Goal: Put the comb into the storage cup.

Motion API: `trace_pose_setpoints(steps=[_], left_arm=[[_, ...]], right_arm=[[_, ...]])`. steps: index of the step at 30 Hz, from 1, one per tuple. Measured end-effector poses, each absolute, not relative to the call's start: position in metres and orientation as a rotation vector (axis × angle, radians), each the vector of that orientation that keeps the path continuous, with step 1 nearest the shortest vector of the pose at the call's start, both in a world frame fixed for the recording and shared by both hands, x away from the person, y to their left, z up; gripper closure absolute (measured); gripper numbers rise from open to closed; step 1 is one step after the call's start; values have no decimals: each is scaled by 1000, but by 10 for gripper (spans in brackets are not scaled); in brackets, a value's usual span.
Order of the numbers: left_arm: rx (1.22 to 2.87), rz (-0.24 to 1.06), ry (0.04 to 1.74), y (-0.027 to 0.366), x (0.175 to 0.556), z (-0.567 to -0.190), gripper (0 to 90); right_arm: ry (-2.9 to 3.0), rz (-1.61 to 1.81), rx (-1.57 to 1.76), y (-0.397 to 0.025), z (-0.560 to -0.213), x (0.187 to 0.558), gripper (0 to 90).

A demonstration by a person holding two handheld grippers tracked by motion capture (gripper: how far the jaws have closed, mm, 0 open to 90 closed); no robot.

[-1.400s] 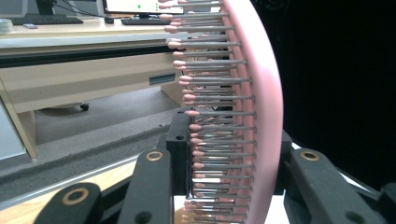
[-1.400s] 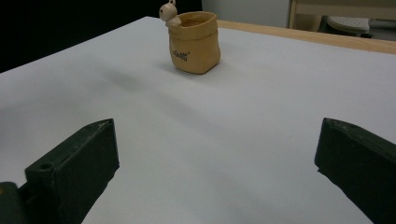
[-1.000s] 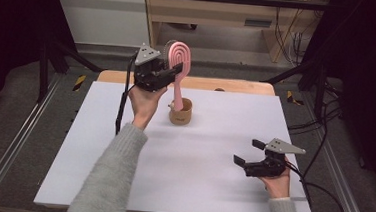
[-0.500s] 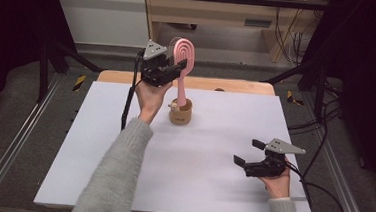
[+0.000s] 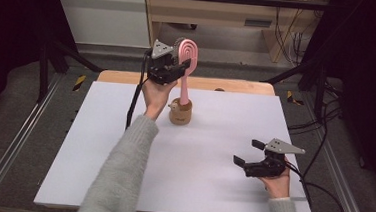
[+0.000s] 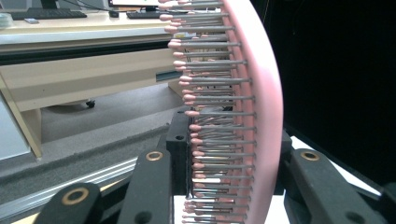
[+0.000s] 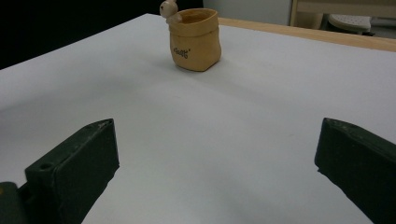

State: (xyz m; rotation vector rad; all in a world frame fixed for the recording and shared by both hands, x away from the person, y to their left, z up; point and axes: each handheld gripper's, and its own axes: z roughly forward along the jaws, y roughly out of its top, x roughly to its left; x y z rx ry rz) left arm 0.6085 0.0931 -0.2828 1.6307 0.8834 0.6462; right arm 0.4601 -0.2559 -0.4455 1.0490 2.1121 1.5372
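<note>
My left gripper [image 5: 180, 68] is shut on the head of a pink hairbrush [image 5: 188, 53], held upright at the far middle of the table. In the left gripper view the brush [image 6: 261, 116] and its pink-tipped bristles stand between the two black jaws of my left gripper [image 6: 224, 186]. The handle hangs down over a small tan pot [image 5: 180, 114]. In the right gripper view the pot [image 7: 195, 42] has nothing showing in its mouth. My right gripper [image 5: 247, 151] rests low at the near right, open, and its jaws [image 7: 217, 154] stand wide apart over bare table.
The white tabletop [image 5: 120, 181] has a wooden strip [image 5: 237, 86] along its far edge. Metal rails [image 5: 18, 139] run down both sides. A black cable [image 5: 133, 107] trails from the left gripper across the table. A desk and cabinets stand beyond the far edge.
My left gripper has moved up and slightly right with the brush, so the handle's lower end now sits higher over the pot. The right gripper has stayed still.
</note>
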Motion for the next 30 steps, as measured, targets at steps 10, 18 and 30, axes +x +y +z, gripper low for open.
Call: trace_pose_setpoints(steps=[10, 18, 30], left_arm=[[1641, 644, 889, 89, 618, -291, 635], [1660, 652, 893, 87, 623, -298, 635], [1690, 652, 895, 85, 628, -311, 635]], right_arm=[[2111, 1538, 1049, -256, -446, 460, 0], [2111, 1537, 1047, -256, -446, 460, 0], [2113, 1535, 1048, -256, -446, 460, 0]])
